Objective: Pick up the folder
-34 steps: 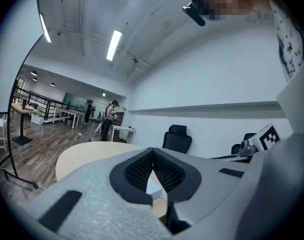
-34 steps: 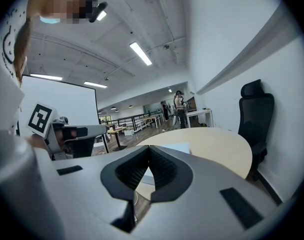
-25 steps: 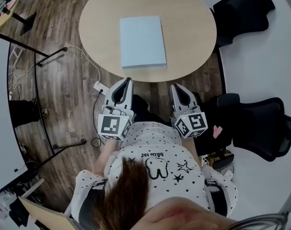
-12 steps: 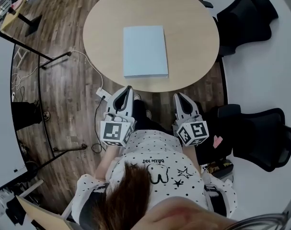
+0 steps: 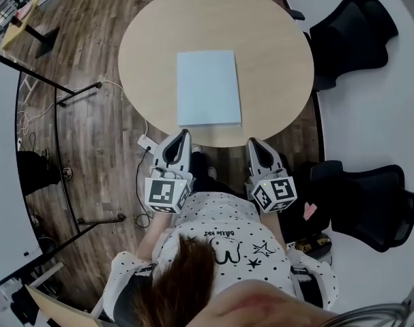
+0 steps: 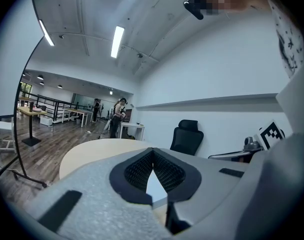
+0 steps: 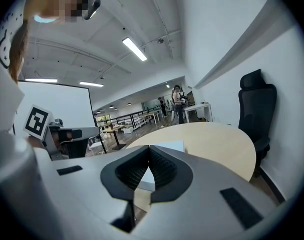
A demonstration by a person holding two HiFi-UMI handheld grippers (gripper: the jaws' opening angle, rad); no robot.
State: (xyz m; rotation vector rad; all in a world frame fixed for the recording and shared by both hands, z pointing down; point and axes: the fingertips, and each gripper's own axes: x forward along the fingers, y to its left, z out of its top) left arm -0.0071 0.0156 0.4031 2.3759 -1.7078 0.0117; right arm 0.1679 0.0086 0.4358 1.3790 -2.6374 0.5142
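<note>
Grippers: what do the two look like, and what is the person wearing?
The left gripper and right gripper match: pale grey tapered shells, black ribbed pads, and a white cube with black square markers at each rear. The person wears a white shirt dotted black with stars.

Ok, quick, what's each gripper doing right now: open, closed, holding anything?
Left gripper: closed, empty, not touching the folder.
Right gripper: closed, empty, also clear of the folder.

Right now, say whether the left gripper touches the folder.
Apart. Left gripper view shows the folder lying ahead on the table, beyond the shut left gripper.
</note>
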